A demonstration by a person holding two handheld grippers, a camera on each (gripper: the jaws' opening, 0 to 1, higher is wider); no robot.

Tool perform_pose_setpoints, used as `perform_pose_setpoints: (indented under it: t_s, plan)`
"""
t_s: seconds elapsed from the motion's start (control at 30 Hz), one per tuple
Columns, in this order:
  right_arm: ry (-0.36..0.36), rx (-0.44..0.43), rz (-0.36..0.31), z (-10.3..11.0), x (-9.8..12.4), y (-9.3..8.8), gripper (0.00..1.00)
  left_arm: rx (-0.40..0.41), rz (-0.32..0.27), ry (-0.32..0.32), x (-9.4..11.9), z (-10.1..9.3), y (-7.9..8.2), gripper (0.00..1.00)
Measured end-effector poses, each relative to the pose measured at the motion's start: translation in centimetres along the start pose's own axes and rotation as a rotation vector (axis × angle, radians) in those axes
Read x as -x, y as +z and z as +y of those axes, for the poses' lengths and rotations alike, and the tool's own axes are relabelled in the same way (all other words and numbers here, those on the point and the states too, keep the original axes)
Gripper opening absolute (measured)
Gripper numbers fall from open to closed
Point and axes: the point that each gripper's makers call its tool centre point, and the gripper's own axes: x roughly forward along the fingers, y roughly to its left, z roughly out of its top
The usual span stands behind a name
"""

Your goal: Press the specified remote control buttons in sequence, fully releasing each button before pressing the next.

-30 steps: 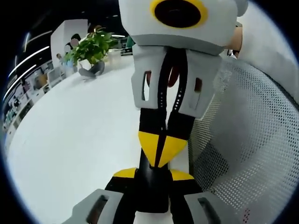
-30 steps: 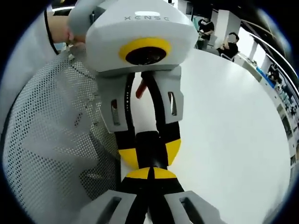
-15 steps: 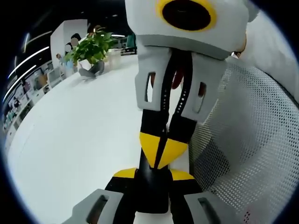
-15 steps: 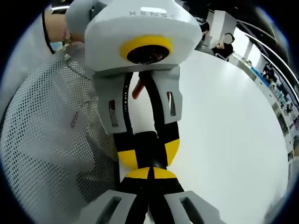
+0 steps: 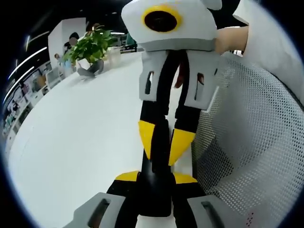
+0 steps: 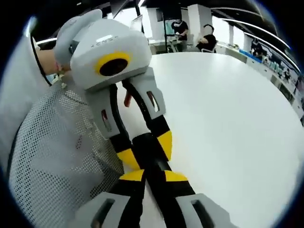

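A slim black remote control (image 5: 154, 194) lies lengthwise between the yellow-tipped jaws of my left gripper (image 5: 156, 177), which is shut on it just above the white table (image 5: 71, 142). My right gripper (image 5: 165, 141) comes in from the opposite side. Its yellow tips are parted, one on each side of the remote's far end. The right gripper view has the same meeting from the other side: the right gripper (image 6: 154, 176) low down, the left gripper (image 6: 146, 148) above it, and the remote (image 6: 153, 162) running between them. The remote's buttons are hidden.
A white mesh chair back (image 5: 251, 142) stands close on one side, and it is also the mesh chair back (image 6: 52, 142) in the right gripper view. A potted green plant (image 5: 92, 47) sits at the table's far edge. A person's hand (image 5: 232, 40) holds the right gripper. People (image 6: 206, 38) sit beyond the table (image 6: 228, 118).
My right gripper's tips, pressed together against the remote before, have parted and now straddle it. The right gripper view has rolled and tilted. The left gripper keeps its hold.
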Motion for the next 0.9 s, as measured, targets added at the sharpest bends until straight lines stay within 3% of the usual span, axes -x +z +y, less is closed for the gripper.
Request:
perform_pose_setpoints:
  t_s: [0.1, 0.23, 0.47, 0.73, 0.9]
  plan:
    - [-0.051, 0.023, 0.041, -1.3, 0.4, -1.1, 0.23, -0.006, 0.001, 0.0, 0.0, 0.0, 0.0, 0.25]
    - [-0.038, 0.007, 0.036, -1.4, 0.5, -1.3, 0.28, -0.01, 0.004, -0.006, 0.0, 0.0, 0.0, 0.25]
    - [0.004, 0.078, 0.057, -0.4, 0.3, -1.0, 0.21, -0.001, -0.003, 0.005, 0.0, -0.1, 0.0, 0.25]
    - [-0.002, 0.108, 0.07, -0.6, 0.2, -1.1, 0.19, 0.033, -0.026, 0.025, 0.0, 0.0, 0.0, 0.25]
    - [-0.009, 0.125, 0.078, -0.6, 0.1, -1.2, 0.2, 0.081, -0.07, 0.03, 0.1, 0.0, 0.2, 0.26]
